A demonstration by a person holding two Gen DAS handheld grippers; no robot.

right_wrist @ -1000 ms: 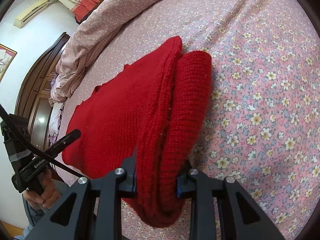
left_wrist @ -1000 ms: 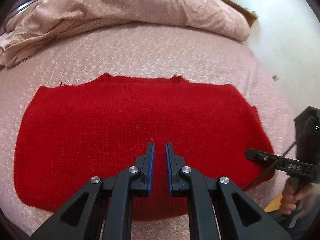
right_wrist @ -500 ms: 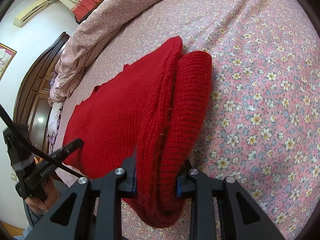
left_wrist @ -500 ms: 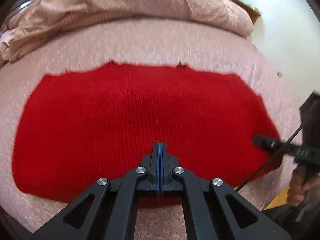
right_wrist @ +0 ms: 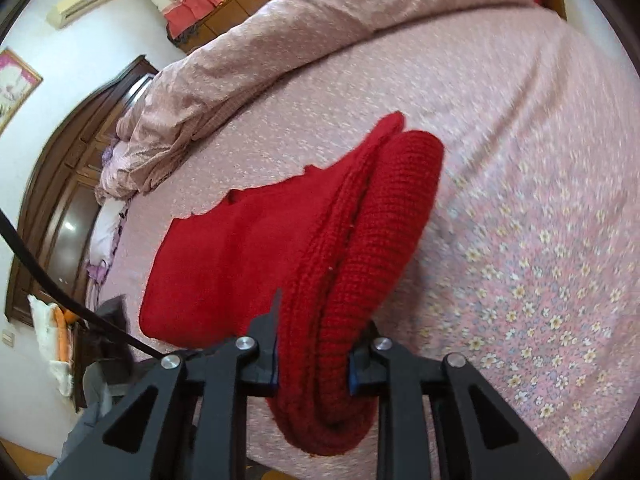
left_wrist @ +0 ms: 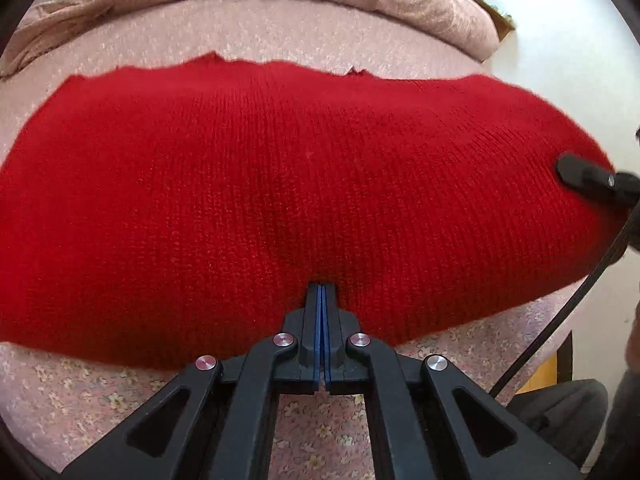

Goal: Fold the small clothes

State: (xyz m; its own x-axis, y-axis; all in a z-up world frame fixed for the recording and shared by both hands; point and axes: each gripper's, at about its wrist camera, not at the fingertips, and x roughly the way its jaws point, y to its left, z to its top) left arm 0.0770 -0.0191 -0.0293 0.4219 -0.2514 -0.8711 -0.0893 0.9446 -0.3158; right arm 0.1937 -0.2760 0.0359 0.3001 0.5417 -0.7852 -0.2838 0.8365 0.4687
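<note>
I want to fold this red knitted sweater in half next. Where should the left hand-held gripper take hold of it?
Probably the near hem of the red knitted sweater, approached low from the near bed edge: it lies flat, so only an edge offers a pinchable lip. The right hand-held gripper holds the bunched right end.
</note>
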